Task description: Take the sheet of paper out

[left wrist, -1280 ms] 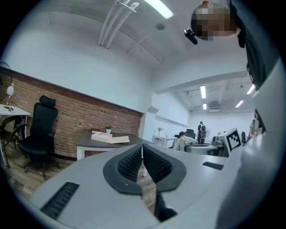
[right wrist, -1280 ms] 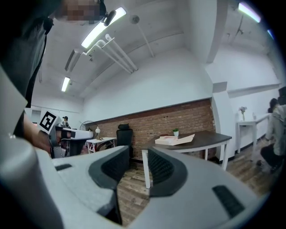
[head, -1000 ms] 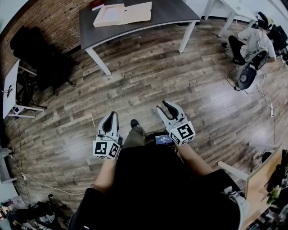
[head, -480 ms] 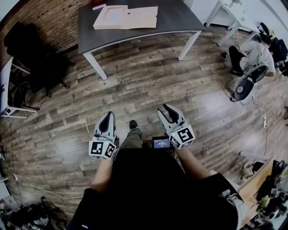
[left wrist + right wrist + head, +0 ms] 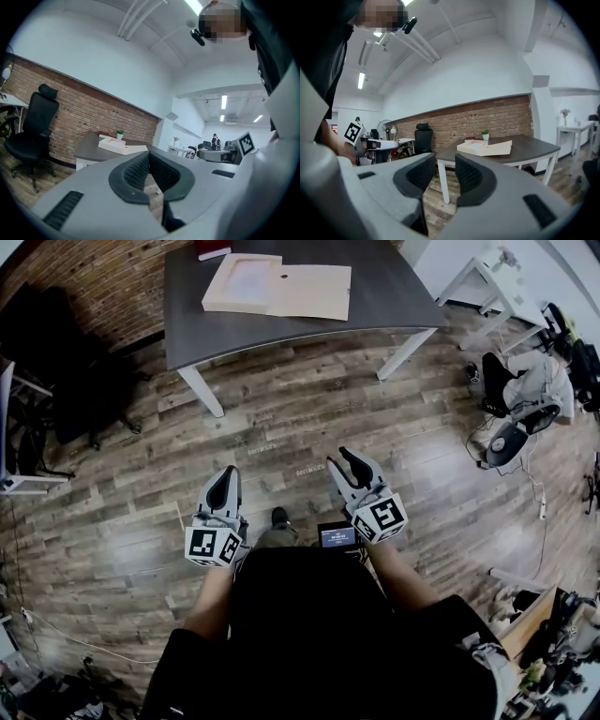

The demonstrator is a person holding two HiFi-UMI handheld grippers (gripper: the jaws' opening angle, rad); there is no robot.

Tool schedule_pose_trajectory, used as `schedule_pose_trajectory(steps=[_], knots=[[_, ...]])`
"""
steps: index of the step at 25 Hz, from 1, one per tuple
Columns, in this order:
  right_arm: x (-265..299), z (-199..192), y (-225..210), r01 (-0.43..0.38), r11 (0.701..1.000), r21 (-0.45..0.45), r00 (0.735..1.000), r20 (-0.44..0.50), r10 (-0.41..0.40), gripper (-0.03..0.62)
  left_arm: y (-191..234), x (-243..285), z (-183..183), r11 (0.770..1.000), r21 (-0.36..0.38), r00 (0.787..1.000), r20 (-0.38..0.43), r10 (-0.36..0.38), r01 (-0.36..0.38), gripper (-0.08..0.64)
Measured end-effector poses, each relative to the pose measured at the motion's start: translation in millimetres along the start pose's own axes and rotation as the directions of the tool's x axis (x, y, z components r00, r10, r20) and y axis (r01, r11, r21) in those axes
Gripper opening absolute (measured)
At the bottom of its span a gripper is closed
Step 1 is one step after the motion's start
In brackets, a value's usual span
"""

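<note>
Paper sheet (image 5: 247, 282) lies pale and flat in the left half of an open tan folder (image 5: 314, 292), far ahead on the dark grey surface (image 5: 394, 287). Both claws are well away from it, held low and near over the wooden floor (image 5: 309, 418). On the left side, the left claw (image 5: 225, 479) points toward the surface with its ribbed pads (image 5: 138, 171) pressed together at the tips, nothing caught between them. Over on the right, the right claw (image 5: 341, 461) has its jaws spread, a clear gap between the pads (image 5: 471, 176), and through that gap only floorboards and a white leg of the surface show. From the right gripper view the folder sits on the surface beyond the jaws, with a small green plant (image 5: 485, 135) behind it against the brick wall (image 5: 487, 117). A black office chair (image 5: 66, 362) stands far left of the surface. The folder lies touched by neither claw.
</note>
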State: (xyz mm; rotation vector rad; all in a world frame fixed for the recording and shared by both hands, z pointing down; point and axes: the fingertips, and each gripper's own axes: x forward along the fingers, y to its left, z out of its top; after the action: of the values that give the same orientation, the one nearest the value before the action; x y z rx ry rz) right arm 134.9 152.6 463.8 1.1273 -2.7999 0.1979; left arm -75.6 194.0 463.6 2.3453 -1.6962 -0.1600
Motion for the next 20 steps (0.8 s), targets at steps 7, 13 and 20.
schedule_pose_trajectory(steps=[7, 13, 20], knots=[[48, 18, -21, 0.034, 0.999, -0.004, 0.999, 0.003, -0.034, 0.135, 42, 42, 12, 1.0, -0.023, 1.0, 0.012, -0.018, 0.018, -0.005], [76, 30, -55, 0.056, 0.998, -0.014, 0.998, 0.004, -0.056, 0.135, 56, 86, 21, 0.998, -0.045, 0.999, 0.027, -0.032, 0.033, -0.005], [141, 37, -98, 0.002, 1.0, 0.012, 1.0, 0.013, -0.002, 0.135, 85, 148, 34, 1.0, -0.031, 1.0, 0.017, 0.001, 0.0, -0.005]])
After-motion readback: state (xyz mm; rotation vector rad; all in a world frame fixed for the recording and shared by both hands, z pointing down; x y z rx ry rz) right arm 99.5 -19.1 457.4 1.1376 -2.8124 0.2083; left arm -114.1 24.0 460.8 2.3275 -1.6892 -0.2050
